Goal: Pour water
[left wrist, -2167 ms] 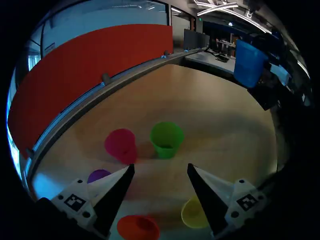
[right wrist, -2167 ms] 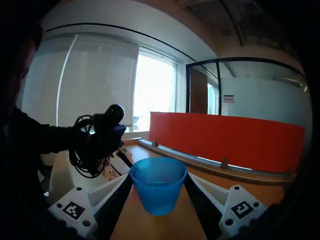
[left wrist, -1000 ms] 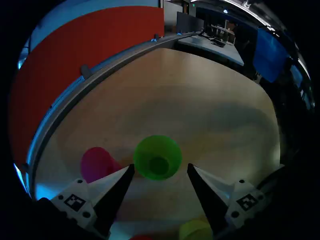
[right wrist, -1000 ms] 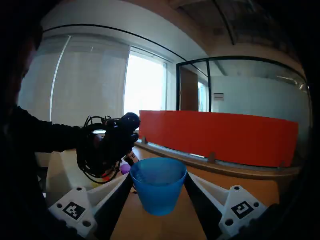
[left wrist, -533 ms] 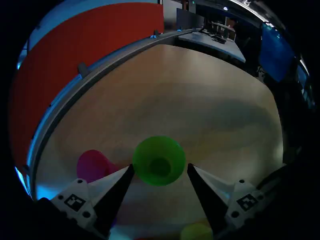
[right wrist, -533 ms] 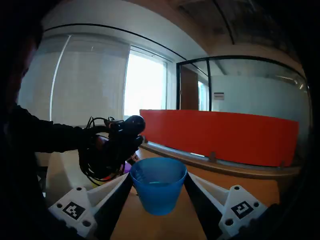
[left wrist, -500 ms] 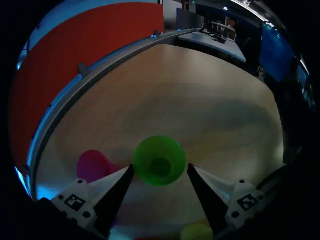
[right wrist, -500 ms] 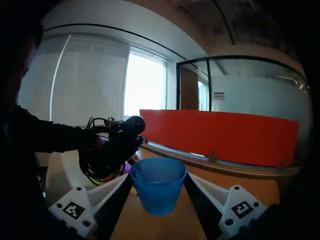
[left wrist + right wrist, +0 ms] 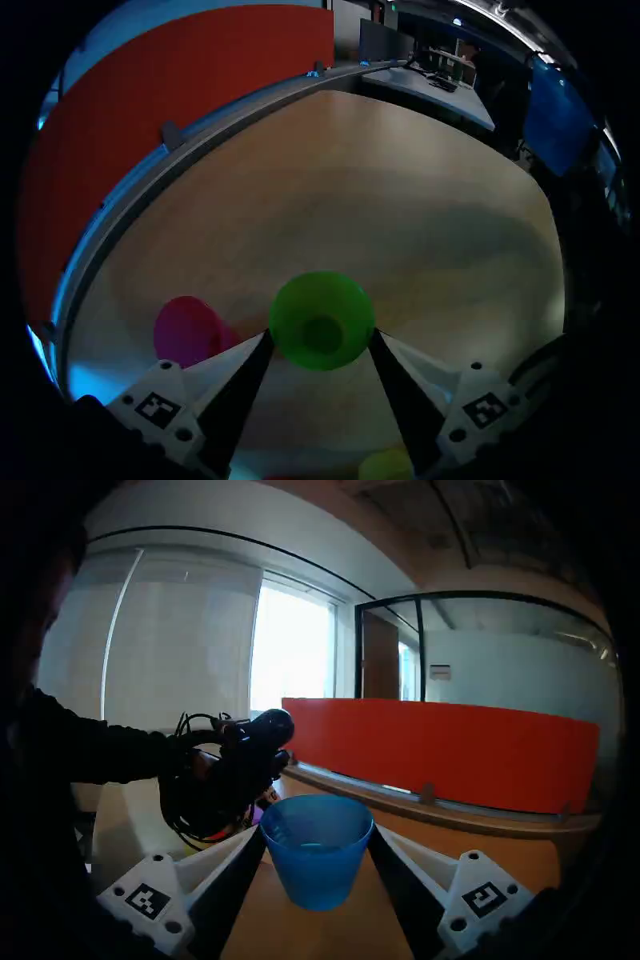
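The right claw clamps a translucent blue cup, upright, with a little water in it. The left claw is narrowed around a bright green cup standing on the wooden worktop, both fingertips against its sides. A pink cup stands just beside.

Left tool moved in on green cup: cup was ahead of the tips, now between them, and fingers have narrowed onto its sides. Pink cup slid back beside left finger. Yellow cup now a sliver at bottom edge.
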Demonstrator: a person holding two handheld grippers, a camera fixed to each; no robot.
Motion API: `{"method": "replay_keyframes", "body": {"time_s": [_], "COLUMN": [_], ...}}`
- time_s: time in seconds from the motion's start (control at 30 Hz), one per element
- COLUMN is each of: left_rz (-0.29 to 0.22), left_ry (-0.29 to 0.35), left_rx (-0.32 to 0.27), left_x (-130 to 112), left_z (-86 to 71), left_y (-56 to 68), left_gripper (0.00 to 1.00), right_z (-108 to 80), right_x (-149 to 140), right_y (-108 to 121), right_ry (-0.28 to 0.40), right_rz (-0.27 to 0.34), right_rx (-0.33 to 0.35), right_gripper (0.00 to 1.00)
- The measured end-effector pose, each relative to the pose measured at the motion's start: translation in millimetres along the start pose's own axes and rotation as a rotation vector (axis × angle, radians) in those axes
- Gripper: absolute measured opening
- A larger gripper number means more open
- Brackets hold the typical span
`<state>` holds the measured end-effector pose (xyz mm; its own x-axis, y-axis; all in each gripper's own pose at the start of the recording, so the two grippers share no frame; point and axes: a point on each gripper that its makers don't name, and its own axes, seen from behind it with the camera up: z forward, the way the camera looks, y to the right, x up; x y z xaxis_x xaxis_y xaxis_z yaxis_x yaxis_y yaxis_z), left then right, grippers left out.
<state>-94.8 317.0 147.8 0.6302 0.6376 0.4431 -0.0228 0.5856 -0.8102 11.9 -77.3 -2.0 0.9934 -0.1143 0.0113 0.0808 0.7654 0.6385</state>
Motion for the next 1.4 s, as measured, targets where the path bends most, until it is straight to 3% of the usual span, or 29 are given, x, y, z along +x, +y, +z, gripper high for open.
{"method": "replay_keyframes", "body": {"time_s": [0.3, 0.57, 1.1, 1.4], "left_rz": [0.007, 0.003, 0.014, -0.019], "left_ry": [0.019, 0.093, 0.37, 0.52], "left_rx": [-0.007, 0.004, 0.075, 0.103], "left_x": [2.1, 12.0, 33.5, 51.0], "left_z": [-3.1, -22.0, -87.0, -120.9], "left_y": [-0.1, -4.9, -10.1, -14.7], "left_gripper": [0.86, 0.85, 0.85, 0.84], "right_z": [0.0, 3.6, 17.7, 25.9], "right_x": [-2.0, 0.7, 13.8, 20.6], "right_y": [1.4, -2.9, -25.0, -36.9], "right_ry": [-0.001, -0.001, 0.001, 0.003], "right_rz": [0.003, 0.0, -0.01, -0.015], "right_rx": [-0.003, 0.001, 0.025, 0.043], "right_gripper": [0.91, 0.91, 0.91, 0.91]}}
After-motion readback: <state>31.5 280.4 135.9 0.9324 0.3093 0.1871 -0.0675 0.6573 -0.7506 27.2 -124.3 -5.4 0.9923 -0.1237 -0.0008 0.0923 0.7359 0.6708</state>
